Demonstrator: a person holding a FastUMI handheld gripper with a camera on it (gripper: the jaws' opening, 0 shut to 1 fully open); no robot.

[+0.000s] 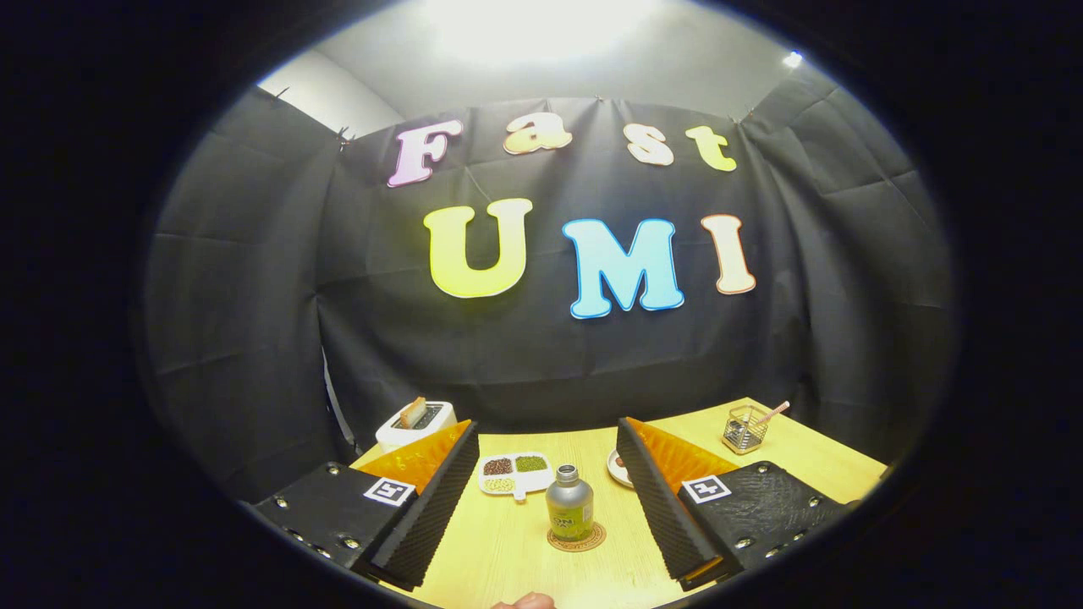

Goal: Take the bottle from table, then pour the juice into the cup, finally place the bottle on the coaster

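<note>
A small green bottle (569, 506) with a silver cap stands upright on a round cork coaster (577, 538) on the wooden table (508, 550). It sits between my two fingers and apart from both. My gripper (548, 452) is open, its fingers (423, 499) spread wide with nothing held. Behind the right finger a white cup (619, 467) peeks out, mostly hidden.
A white divided dish (516, 474) with beans lies just beyond the bottle. A white toaster (415, 423) with a slice of bread stands at the back left. A wire basket (746, 428) with a stick stands at the back right. A fingertip (525, 601) shows at the near table edge.
</note>
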